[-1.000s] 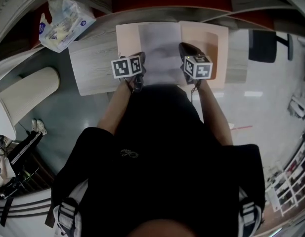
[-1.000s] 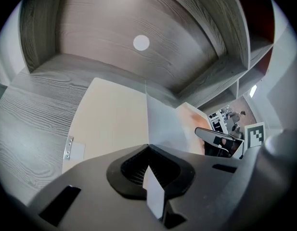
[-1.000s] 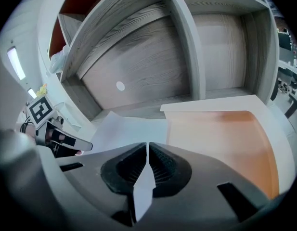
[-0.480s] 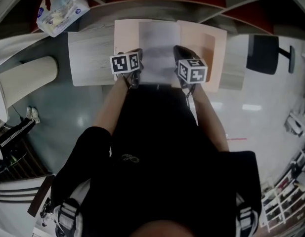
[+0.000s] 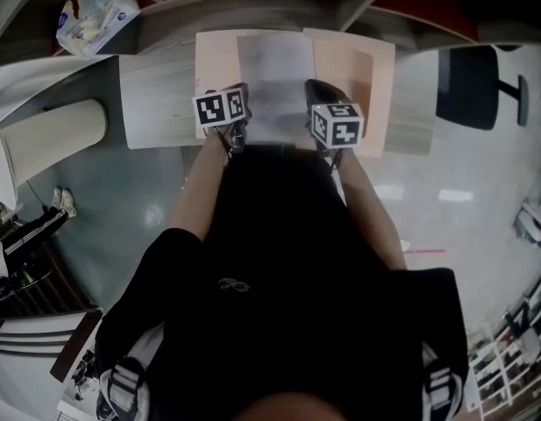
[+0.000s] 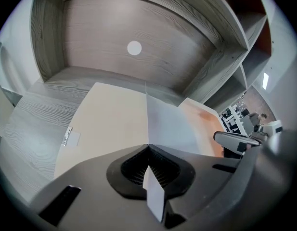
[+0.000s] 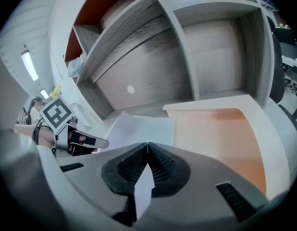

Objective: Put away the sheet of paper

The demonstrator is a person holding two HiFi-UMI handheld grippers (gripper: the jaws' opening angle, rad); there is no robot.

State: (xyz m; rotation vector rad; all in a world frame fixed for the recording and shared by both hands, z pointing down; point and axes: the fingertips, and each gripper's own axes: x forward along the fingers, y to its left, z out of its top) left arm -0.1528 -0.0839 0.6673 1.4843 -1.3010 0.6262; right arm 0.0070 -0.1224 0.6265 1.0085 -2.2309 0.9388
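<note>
The left gripper [image 6: 148,149] is closed on the white sheet of paper [image 5: 274,82]. Its ribbed black pads are pressed together on the sheet's near left edge, and a small corner of paper pokes back through them. The right gripper [image 7: 147,147] is likewise clamped on the sheet, at its right edge, with another paper corner sticking out behind its pads. From the head view, the two grippers sit side by side with the sheet stretched between them, each topped by its black-and-white marker cube. In the right gripper view, the left one shows off to the left with a hand behind it.

The sheet lies over the middle of an open peach card folder [image 5: 358,68], covering the fold. The folder's paler left leaf shows beside the paper's left edge, and its orange-tinted right leaf shows beside the right edge. The folder rests flat on a grey wood-grain counter [image 5: 156,103], close to the counter's near edge and to the person's black-clad body.

Beyond the folder rises a grey wooden shelf unit [image 6: 153,23] with a small white round dot [image 6: 134,47] on its back panel. A crumpled blue-and-white plastic packet [image 5: 90,11] lies at the far left, well apart from the folder. A black chair [image 5: 467,86] stands to the right of the counter on the glossy pale floor [image 5: 463,191].
</note>
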